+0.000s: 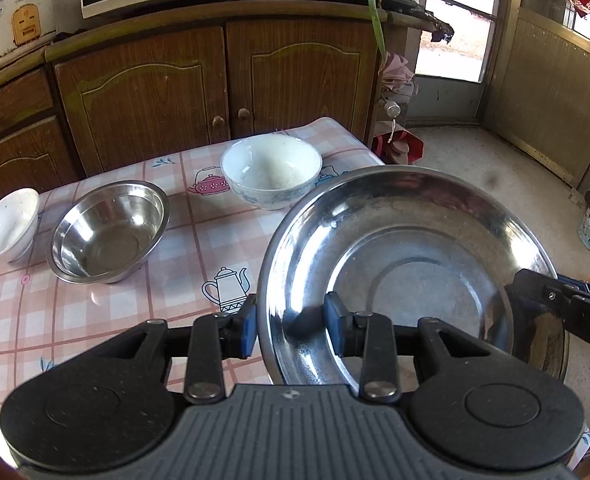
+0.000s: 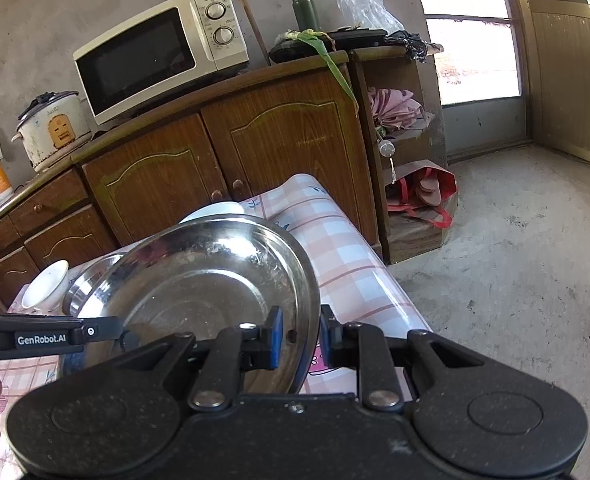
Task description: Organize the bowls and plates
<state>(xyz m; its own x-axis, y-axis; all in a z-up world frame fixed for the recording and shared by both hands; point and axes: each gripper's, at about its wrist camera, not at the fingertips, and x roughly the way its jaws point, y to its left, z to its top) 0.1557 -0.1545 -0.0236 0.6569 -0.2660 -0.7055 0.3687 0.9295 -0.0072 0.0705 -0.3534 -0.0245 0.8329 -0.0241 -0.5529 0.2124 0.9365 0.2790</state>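
Observation:
A wide steel plate (image 1: pixel 415 264) hangs tilted above the table's right end, held by both grippers. My left gripper (image 1: pixel 293 326) is shut on its near left rim, one blue pad outside and one inside. My right gripper (image 1: pixel 529 296) clamps the opposite rim. In the right wrist view the right gripper (image 2: pixel 301 336) pinches the plate (image 2: pixel 199 280) at its right edge, and the left gripper (image 2: pixel 115 330) reaches in from the left. On the table stand a steel bowl (image 1: pixel 109 232), a white bowl with blue pattern (image 1: pixel 271 170) and a small white bowl (image 1: pixel 5 226).
The table (image 1: pixel 95 312) wears a pink checked cloth with teapot prints. Behind it runs a wooden cabinet (image 1: pixel 215 80) bearing a microwave (image 2: pixel 155 52) and a rice cooker (image 2: pixel 53 128). Bare concrete floor (image 2: pixel 515 260) lies to the right, toward a door.

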